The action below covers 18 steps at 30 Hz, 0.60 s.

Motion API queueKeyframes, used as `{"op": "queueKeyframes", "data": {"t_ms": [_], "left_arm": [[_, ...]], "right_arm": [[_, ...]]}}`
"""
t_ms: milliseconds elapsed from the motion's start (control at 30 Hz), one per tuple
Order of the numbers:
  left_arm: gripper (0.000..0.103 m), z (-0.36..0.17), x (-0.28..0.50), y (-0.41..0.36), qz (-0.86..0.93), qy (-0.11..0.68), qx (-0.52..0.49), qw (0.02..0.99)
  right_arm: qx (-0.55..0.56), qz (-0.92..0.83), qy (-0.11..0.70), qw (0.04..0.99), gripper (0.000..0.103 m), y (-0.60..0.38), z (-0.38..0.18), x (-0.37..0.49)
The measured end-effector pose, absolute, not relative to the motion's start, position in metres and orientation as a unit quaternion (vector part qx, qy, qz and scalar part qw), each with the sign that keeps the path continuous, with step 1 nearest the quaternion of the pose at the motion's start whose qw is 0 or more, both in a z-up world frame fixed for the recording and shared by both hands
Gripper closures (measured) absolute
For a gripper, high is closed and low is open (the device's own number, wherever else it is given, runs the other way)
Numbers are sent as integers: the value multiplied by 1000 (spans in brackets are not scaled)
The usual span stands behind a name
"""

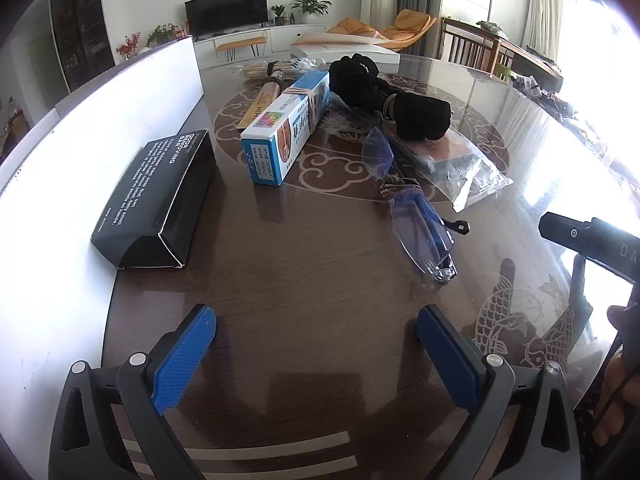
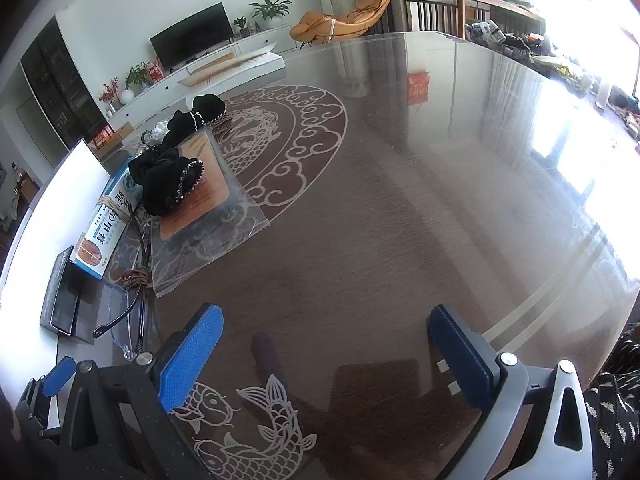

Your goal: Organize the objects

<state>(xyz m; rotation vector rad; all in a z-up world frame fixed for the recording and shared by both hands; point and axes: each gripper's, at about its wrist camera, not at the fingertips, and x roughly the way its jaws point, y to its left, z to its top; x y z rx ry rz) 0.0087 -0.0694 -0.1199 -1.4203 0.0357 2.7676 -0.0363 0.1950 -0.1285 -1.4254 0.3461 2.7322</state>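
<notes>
Both hand-held grippers, left (image 1: 316, 344) & right (image 2: 326, 344): jaws apart, nothing held. Left view only: black rectangular cardboard box (image 1: 158, 200) w/ legible white text on dark glossy desk (image 1: 300, 272).

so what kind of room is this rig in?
Most likely a home living-dining room: a flat TV on a low white cabinet, an orange lounge chair, and a dark glass-topped dining table holding the clutter.

Sunlit living room — television (image 1: 226, 10) on white console, orange lounger (image 2: 344, 14) (window-side).
</notes>
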Motion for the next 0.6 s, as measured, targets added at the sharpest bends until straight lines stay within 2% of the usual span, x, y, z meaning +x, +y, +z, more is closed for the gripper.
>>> {"op": "queueKeyframes", "data": {"t_ms": [600], "left_arm": [[0, -120, 8, -70, 889, 11, -457, 13]], "right_arm": [[-460, 881, 108, 21, 0, 195, -130, -36]]}}
